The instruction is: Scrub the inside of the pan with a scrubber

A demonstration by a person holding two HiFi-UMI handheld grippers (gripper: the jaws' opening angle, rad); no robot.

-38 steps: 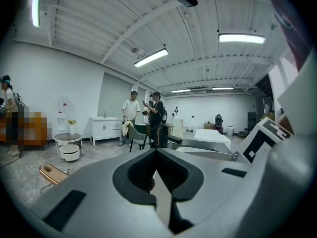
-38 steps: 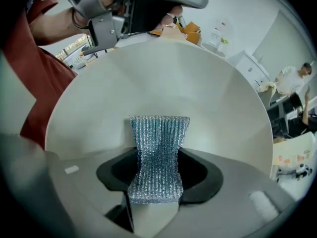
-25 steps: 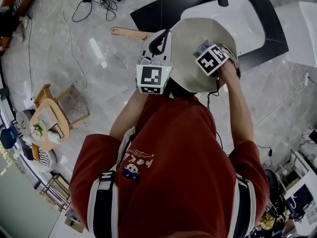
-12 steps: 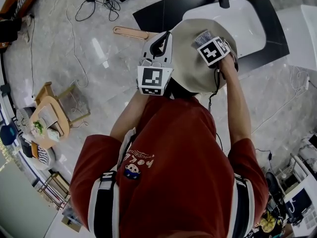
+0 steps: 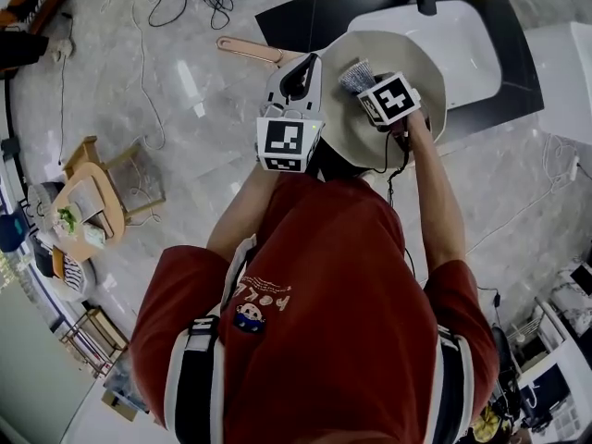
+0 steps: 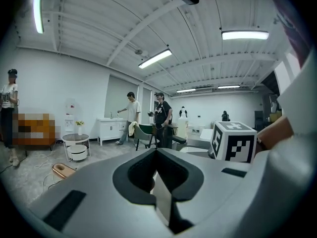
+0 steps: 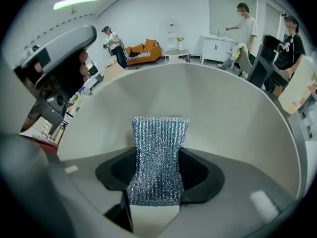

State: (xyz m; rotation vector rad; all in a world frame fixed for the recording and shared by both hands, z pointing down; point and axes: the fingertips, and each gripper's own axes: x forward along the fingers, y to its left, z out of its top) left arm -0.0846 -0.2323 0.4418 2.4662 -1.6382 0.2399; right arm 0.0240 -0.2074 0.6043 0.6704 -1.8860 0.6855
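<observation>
My right gripper (image 7: 153, 202) is clamped on the silvery mesh scrubber (image 7: 157, 152), which stands up from its jaws. Close ahead curves the pale inner wall of the pan (image 7: 228, 118). My left gripper (image 6: 161, 197), just left of it, is closed on the pan's thin rim.
</observation>
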